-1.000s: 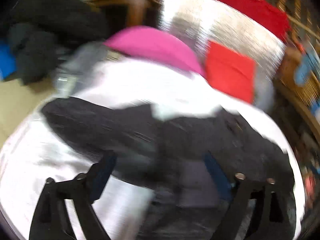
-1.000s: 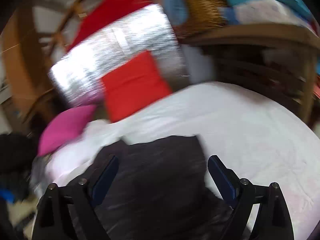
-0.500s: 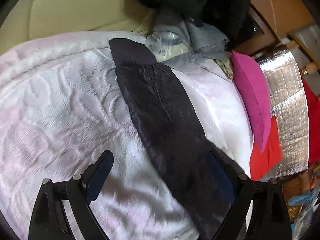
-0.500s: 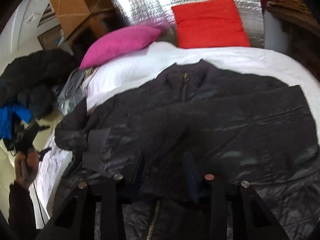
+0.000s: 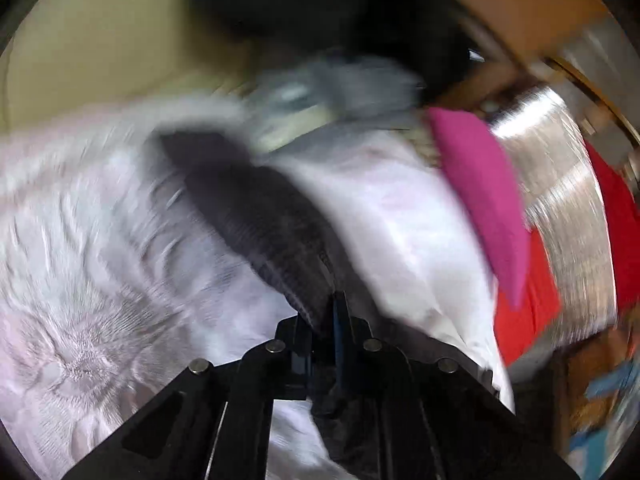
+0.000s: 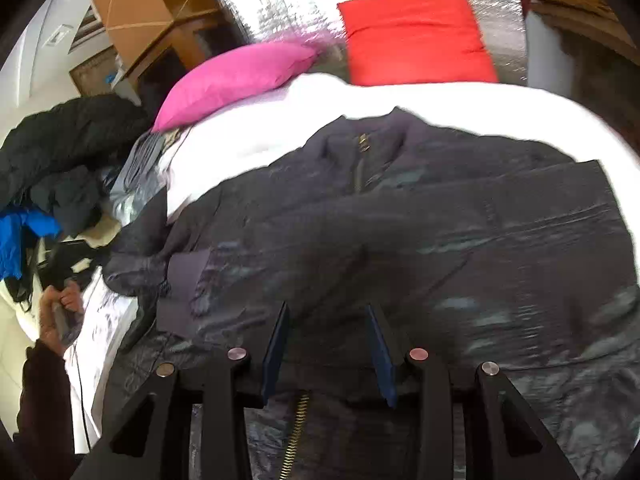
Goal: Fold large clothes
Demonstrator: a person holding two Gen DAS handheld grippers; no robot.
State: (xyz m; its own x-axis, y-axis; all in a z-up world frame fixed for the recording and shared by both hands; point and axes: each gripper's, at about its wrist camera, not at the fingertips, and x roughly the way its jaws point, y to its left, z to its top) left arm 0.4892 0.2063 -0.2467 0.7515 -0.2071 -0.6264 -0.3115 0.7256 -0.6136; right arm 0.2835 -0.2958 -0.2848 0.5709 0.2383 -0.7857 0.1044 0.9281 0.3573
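Jacket (image 6: pixel 420 240): soft, slick shell, prob. slips; grab hem/cuff. L gripper (image 5: pixel 326 320) just clamped sleeve (image 5: pixel 256 216); R gripper (image 6: pixel 328 344) half-closed on bunched hem.

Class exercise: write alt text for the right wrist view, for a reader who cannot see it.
A dark jacket with a brass zip lies spread on a white bed cover; the right gripper sits over its lower front, fabric between the part-closed jaws. A pink pillow and a red cushion lie behind.
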